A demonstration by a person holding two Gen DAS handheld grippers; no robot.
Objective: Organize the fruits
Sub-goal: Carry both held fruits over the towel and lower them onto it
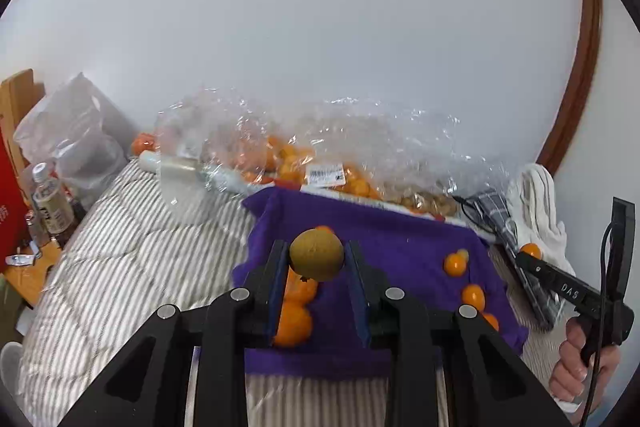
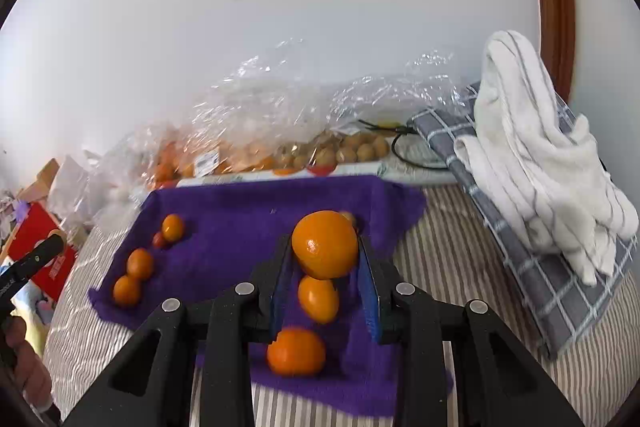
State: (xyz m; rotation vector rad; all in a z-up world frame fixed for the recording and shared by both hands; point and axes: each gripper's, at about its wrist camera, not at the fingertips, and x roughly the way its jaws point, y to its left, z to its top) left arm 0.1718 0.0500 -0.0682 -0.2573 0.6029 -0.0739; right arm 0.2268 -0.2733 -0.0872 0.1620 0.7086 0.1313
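Holding: the left gripper (image 1: 316,255) pinched a brown fruit (image 1: 316,254) between its blue pads, lifted clear of the cloth (image 1: 400,247).
Right gripper (image 2: 325,245): its jaws were clamped on an orange (image 2: 325,244), also raised above the cloth.
Cloth: purple, spread on a striped quilt (image 1: 132,259).
Loose fruit: several oranges lay on the cloth, two just below the right jaws (image 2: 318,299) and a cluster at the left edge (image 2: 140,263).
Behind: clear bags (image 1: 280,151) of oranges and brown fruit stood against the wall.
Right side: a white towel (image 2: 540,155) lay on a checked cloth (image 2: 532,267).
Hand: a hand (image 1: 580,359) gripped the right tool's handle.
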